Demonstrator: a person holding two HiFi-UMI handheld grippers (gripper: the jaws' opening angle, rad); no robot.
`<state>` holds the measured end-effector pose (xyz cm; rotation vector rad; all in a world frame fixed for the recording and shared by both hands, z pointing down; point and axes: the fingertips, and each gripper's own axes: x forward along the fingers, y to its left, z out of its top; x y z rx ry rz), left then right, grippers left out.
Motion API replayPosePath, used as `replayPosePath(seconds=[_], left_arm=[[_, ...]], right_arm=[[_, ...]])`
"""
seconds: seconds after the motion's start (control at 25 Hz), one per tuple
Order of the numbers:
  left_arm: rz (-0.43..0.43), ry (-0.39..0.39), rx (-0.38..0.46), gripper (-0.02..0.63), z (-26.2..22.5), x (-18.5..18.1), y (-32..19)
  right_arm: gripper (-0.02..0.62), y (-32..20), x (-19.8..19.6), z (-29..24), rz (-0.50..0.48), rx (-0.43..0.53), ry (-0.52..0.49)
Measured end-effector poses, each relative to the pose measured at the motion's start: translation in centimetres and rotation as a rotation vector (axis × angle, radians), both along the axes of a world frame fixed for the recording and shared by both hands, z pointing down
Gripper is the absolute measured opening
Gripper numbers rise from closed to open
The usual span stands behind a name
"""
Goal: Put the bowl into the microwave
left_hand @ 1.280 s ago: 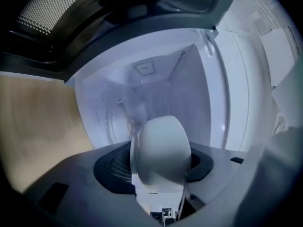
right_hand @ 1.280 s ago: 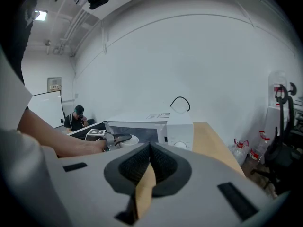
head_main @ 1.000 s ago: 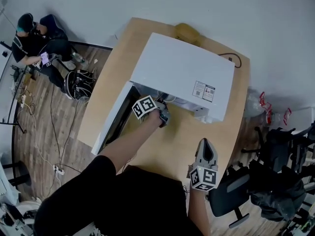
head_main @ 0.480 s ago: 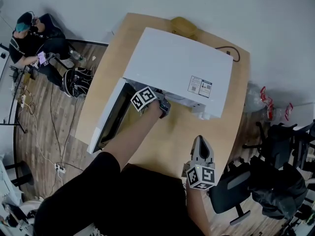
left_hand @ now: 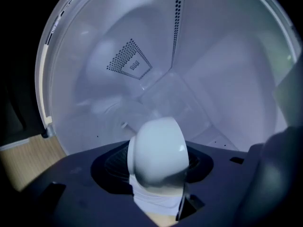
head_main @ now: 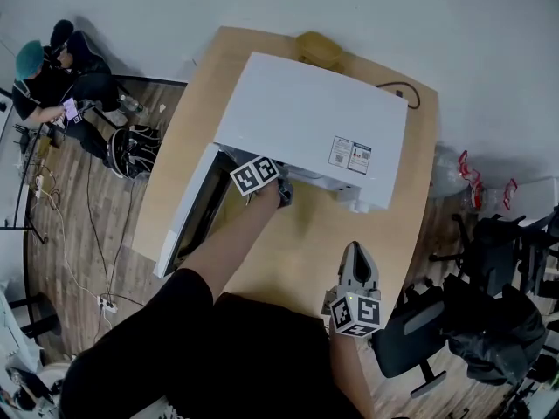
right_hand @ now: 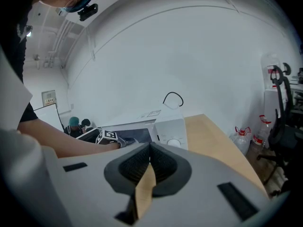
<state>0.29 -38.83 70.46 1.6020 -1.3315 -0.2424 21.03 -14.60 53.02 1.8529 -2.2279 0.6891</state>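
The white microwave (head_main: 306, 120) stands on the wooden table (head_main: 384, 234) with its door (head_main: 188, 212) swung open to the left. My left gripper (head_main: 281, 190) reaches into the cavity mouth. In the left gripper view its jaws are shut on a white bowl (left_hand: 158, 145), gripped by the rim and held on edge, with the pale cavity walls and the glass turntable (left_hand: 142, 103) right behind it. My right gripper (head_main: 358, 256) hovers over the table's front right, shut and with nothing in it. In the right gripper view, the microwave (right_hand: 168, 126) and the left gripper (right_hand: 124, 141) lie ahead.
A yellow-brown object (head_main: 319, 49) and a black cable (head_main: 397, 90) lie behind the microwave. A person (head_main: 52, 77) sits on the floor at far left by bags. Office chairs (head_main: 489, 321) and water bottles (head_main: 472, 182) stand right of the table.
My left gripper has pushed a little further into the microwave opening with the bowl. The right gripper has stayed nearly where it was.
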Motion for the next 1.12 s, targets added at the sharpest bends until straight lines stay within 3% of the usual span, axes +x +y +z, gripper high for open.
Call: replayPosePath(seconds=[0.12, 0.32, 0.64, 1.12], left_arm=[[-0.004, -0.077, 0.015, 0.230, 0.0, -0.9, -0.2], [0.037, -0.275, 0.013, 0.233, 0.3, -1.7, 0.2], [0.043, -0.276, 0.103, 0.278, -0.2, -1.6, 0.1], [0.106, -0.455, 0.172, 0.348, 0.0, -2.1, 0.1]], right_arm=[[0.060, 0.2, -0.6, 0.1, -0.010, -0.006, -0.001], [0.060, 0.6, -3.1, 0.2, -0.078, -0.006, -0.003], [0.060, 1.7, -5.5, 1.0, -0.151, -0.035, 0.004], [0.060, 2.3, -5.3, 1.1, -0.166, -0.019, -0.017]])
